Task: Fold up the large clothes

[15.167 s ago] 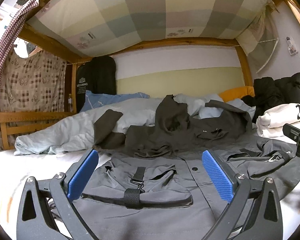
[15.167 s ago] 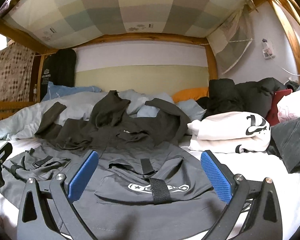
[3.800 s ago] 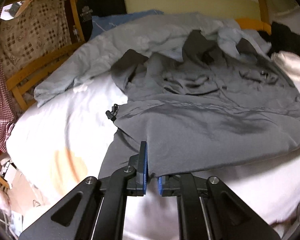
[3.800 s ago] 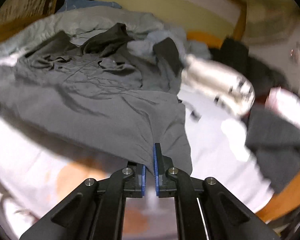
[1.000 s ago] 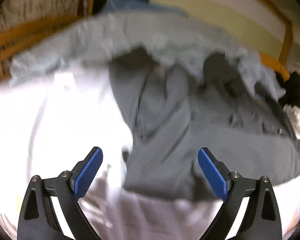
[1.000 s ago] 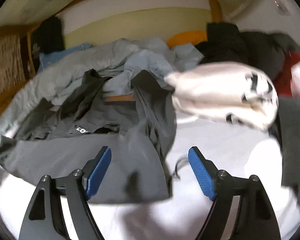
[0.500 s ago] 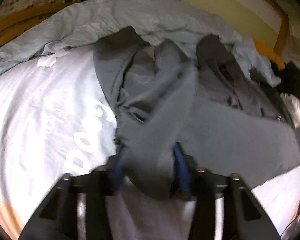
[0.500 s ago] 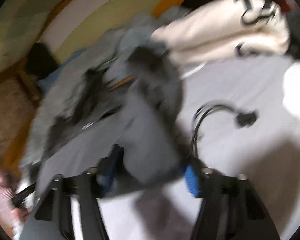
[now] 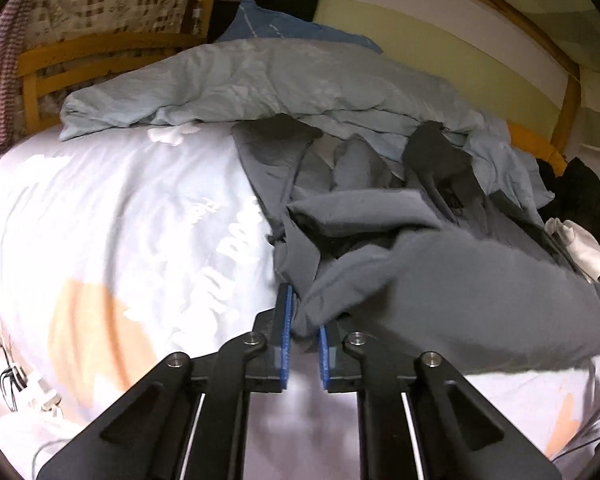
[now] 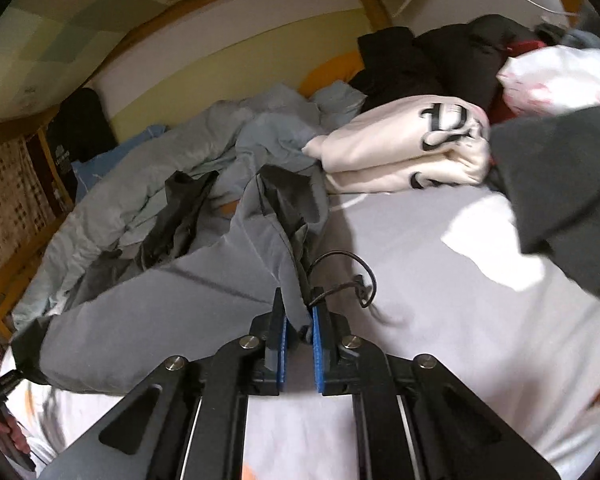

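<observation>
A large grey garment (image 9: 452,280) lies across the white bed sheet (image 9: 120,216), folded over on itself. My left gripper (image 9: 302,320) is closing on the garment's left fold, with bunched grey cloth pinched between its blue pads. In the right wrist view the same grey garment (image 10: 172,304) stretches away to the left. My right gripper (image 10: 298,312) is closing on the garment's right edge, and a strip of cloth stands between its pads. A black drawcord (image 10: 352,276) loops out beside the right pads.
A pale blue duvet (image 9: 260,80) is heaped at the back along the wooden bed frame (image 9: 100,48). A folded cream sweatshirt (image 10: 404,148) and dark clothes (image 10: 440,64) lie at the right. A dark grey garment (image 10: 564,192) hangs in at the far right.
Both grippers went from wide open over the garment to closed on its two side edges. The pinched cloth has lifted and bunched toward the cameras.
</observation>
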The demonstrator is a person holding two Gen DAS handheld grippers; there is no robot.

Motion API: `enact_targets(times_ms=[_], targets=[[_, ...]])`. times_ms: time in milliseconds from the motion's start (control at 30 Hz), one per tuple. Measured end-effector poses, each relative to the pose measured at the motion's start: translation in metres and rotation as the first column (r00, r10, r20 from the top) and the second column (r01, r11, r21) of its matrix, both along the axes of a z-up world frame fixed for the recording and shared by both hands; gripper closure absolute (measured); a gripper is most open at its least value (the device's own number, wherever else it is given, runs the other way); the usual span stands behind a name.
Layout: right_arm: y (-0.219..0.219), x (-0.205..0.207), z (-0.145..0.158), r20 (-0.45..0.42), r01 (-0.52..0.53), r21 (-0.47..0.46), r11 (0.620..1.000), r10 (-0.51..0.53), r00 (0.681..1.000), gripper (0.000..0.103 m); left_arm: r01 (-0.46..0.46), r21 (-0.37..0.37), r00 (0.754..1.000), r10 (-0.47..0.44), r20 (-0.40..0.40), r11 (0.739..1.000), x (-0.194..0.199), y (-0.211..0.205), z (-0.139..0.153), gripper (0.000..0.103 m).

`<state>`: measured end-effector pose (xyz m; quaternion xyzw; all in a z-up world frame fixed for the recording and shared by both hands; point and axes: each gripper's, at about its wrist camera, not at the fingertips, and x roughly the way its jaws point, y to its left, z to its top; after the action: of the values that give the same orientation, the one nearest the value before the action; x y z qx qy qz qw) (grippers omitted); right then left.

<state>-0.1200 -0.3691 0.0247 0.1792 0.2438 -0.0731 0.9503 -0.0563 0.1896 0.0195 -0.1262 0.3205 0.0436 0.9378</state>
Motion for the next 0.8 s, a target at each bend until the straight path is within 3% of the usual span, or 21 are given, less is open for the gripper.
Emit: enact_targets(times_ms=[167,200,267,300,367,467,533,600,667,800], targets=[[0.002,0.005,-0.018,-0.092,0.000,-0.076,0.997,-0.007,0.996,0.090,0.022,0.084,1.000,-0.021,-0.012,0.996,0.015,-0.008,-0.014,0.091],[-0.003,0.012,-0.026,-0.121,0.013,-0.075,0.997,-0.022,0.992,0.089,0.022,0.129,1.000,-0.020,-0.013,0.991,0.019,-0.013,-0.016,0.087],[-0.009,0.024,-0.033,-0.167,0.030,-0.101,0.994,-0.047,0.985,0.076,-0.017,0.214,0.999,0.023,-0.026,0.977,0.024,-0.019,-0.016,0.067],[-0.012,0.024,-0.034,-0.174,0.047,-0.112,0.993,-0.066,0.983,0.073,-0.024,0.232,1.000,0.026,-0.008,0.972,0.022,-0.021,-0.013,0.067],[-0.016,0.015,-0.026,-0.135,0.072,-0.132,0.989,-0.089,0.987,0.057,0.000,0.218,0.999,-0.010,0.045,0.976,0.013,-0.025,-0.002,0.066],[-0.013,0.003,-0.003,-0.044,0.135,-0.264,0.955,-0.151,0.987,0.046,0.047,0.232,0.991,-0.074,0.113,0.972,0.005,-0.041,0.019,0.054],[-0.009,0.002,0.010,-0.014,0.124,-0.332,0.935,-0.136,0.991,0.041,0.091,0.275,0.982,-0.132,0.133,0.957,0.008,-0.058,0.032,0.048],[0.000,0.006,0.024,-0.008,0.042,-0.379,0.925,-0.049,0.999,0.028,0.133,0.319,0.971,-0.187,0.146,0.938,0.019,-0.075,0.043,0.046],[0.011,0.011,0.035,-0.003,-0.039,-0.392,0.919,0.041,0.999,0.023,0.161,0.314,0.966,-0.214,0.142,0.936,0.036,-0.085,0.049,0.044],[0.023,0.032,0.037,-0.019,-0.106,-0.340,0.935,0.106,0.994,0.019,0.239,0.187,0.963,-0.258,0.080,0.953,0.080,-0.090,0.042,0.044]])
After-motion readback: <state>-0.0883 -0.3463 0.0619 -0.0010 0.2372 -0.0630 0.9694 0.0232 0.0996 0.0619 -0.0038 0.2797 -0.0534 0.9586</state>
